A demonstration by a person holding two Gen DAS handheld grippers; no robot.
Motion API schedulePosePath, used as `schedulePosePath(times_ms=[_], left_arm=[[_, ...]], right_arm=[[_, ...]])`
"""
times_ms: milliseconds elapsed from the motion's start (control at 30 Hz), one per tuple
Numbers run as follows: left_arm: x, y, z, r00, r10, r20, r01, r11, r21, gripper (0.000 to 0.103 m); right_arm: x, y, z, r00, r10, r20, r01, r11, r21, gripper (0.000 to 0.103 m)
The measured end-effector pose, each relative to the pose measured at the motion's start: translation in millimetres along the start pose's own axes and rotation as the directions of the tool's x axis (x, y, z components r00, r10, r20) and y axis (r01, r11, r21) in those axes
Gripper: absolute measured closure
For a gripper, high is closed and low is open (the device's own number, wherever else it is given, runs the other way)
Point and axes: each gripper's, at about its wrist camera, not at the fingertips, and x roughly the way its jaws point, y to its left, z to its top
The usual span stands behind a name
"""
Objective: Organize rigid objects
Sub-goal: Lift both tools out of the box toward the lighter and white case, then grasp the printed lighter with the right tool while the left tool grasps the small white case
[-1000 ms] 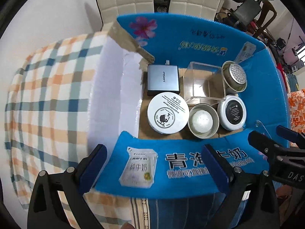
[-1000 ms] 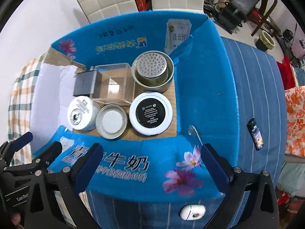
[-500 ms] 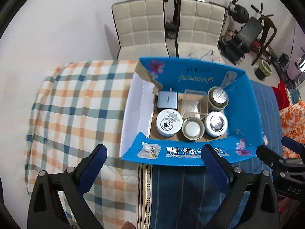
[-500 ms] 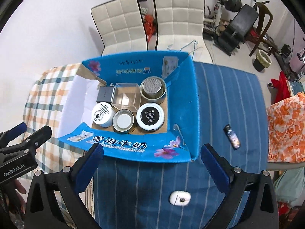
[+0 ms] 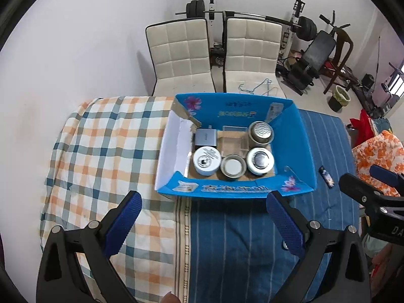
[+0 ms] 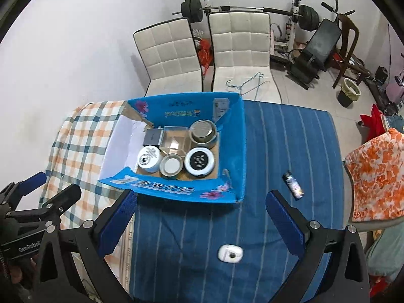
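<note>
The print on the open blue cardboard box (image 5: 298, 151) was too small to read, and the clear square plastic container (image 5: 233, 141) inside it was hard to tell from the brown floor showing through it. The grey flat rectangular charger (image 6: 153, 137) sat half in shadow at the back left — its label could not be made out. In front stood a white round jar (image 5: 206, 160), a small metal tin with a pale lid (image 5: 233, 166) and a white jar with a black lid (image 5: 260, 160), close together in a row; a metal canister with a perforated top (image 5: 260, 132) stood behind. The left gripper (image 5: 205, 222) was spread wide, holding nothing, above the bedding near the box — as was the right gripper (image 6: 202, 223). Outside the box on the blue striped cloth (image 6: 277, 151) lay a small dark lighter-shaped item (image 6: 293, 185) and a white oval case (image 6: 230, 253), slightly blurred.
</note>
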Motion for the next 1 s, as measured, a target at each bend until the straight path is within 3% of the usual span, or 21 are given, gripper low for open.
schedulePosePath(times_ms=[200, 300, 433, 533, 667, 767, 900, 1000], left_arm=[[9, -37, -9, 1.0, -0.009, -0.003, 0.009, 1.0, 0.025, 0.002], [30, -65, -20, 0.999, -0.034, -0.036, 0.036, 0.998, 0.049, 0.002], [73, -109, -43, 0.988, -0.065, -0.138, 0.078, 0.993, 0.092, 0.002], [109, -139, -65, 0.971, -0.076, -0.228, 0.103, 0.988, 0.112, 0.002], [156, -171, -96, 0.926, -0.11, -0.36, 0.153, 0.984, 0.094, 0.002], [181, -191, -115, 0.9, -0.122, -0.419, 0.168, 0.983, 0.075, 0.002], [210, -211, -132, 0.884, -0.1, -0.457, 0.154, 0.985, 0.082, 0.003], [229, -221, -143, 0.862, -0.094, -0.499, 0.152, 0.985, 0.078, 0.027]], right_arm=[[13, -61, -17, 0.998, -0.032, -0.052, 0.036, 0.997, 0.072, 0.0], [31, -101, -31, 0.993, -0.064, -0.101, 0.076, 0.99, 0.116, 0.0], [60, -152, -53, 0.981, -0.071, -0.181, 0.102, 0.98, 0.169, 0.0], [80, -182, -68, 0.972, -0.076, -0.224, 0.12, 0.975, 0.188, 0.0], [108, -211, -81, 0.961, -0.087, -0.263, 0.139, 0.972, 0.188, 0.0], [135, -227, -84, 0.956, -0.09, -0.28, 0.144, 0.974, 0.177, 0.0], [164, -237, -82, 0.951, -0.097, -0.292, 0.148, 0.977, 0.157, 0.0], [181, -241, -77, 0.95, -0.098, -0.296, 0.145, 0.979, 0.142, 0.0]])
